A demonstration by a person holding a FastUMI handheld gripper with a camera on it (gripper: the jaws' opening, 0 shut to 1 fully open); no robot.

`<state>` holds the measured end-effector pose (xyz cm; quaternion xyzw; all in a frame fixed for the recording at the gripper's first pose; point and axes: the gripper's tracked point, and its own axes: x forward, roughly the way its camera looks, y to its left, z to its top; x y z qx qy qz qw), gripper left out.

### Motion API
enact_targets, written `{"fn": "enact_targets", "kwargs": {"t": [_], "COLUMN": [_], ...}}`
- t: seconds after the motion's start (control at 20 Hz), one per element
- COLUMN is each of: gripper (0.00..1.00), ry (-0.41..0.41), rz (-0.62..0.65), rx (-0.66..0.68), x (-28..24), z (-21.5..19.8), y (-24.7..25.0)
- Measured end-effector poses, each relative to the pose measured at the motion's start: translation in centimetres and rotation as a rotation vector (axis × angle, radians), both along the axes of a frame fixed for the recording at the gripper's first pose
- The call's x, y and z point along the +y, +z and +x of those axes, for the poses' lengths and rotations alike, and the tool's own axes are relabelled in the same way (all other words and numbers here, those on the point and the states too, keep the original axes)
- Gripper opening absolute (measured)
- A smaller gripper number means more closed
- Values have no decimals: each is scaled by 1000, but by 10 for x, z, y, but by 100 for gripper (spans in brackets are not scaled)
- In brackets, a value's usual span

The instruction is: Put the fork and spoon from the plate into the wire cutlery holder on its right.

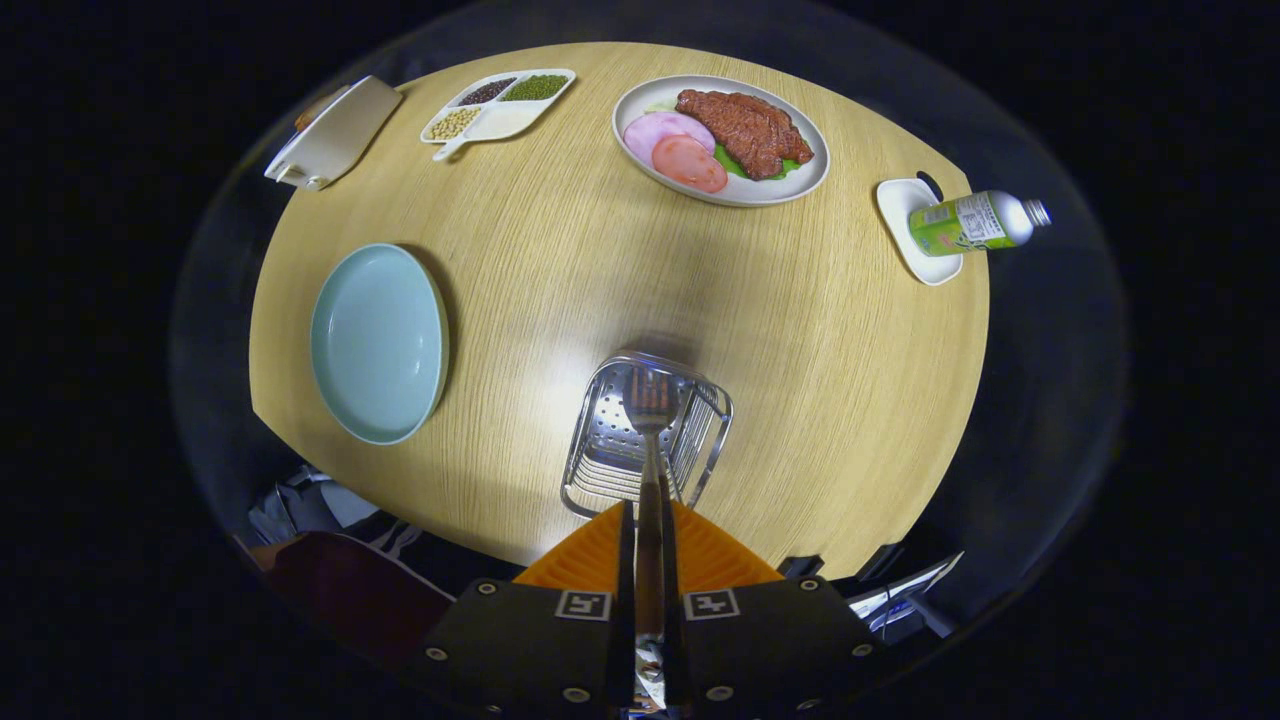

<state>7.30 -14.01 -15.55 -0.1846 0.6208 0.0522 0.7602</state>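
My gripper [648,520] is shut on the handle of a metal fork [650,405], whose tines point forward over the wire cutlery holder [690,455]. The holder lies just ahead of the fingers, near the table's front edge, its perforated metal base showing under the fork's head. To its left, well apart, rests a pale blue plate [378,342] with nothing lying on it. I cannot make out a spoon; whether one lies inside the holder is hidden by the fork and fingers.
On the round wooden table [560,260], far side: a plate of steak and ham slices [720,140], a divided dish of beans [498,105], a white box [332,132]. A green bottle [970,222] lies on a small white dish at the right.
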Motion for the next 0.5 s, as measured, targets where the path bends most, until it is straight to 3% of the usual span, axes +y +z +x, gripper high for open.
{"fn": "enact_targets", "kwargs": {"t": [0.1,0.15,0.35,0.45,0.5], "gripper": [21,38,76,90,92], "ry": [-6,-6,-17,-16,-17], "rz": [17,29,102,141,173], "rx": [-27,-52,-200,-290,-333], "x": [2,4,14,18,23], "z": [-2,0,3,3,1], "y": [3,9,33,51,61]}}
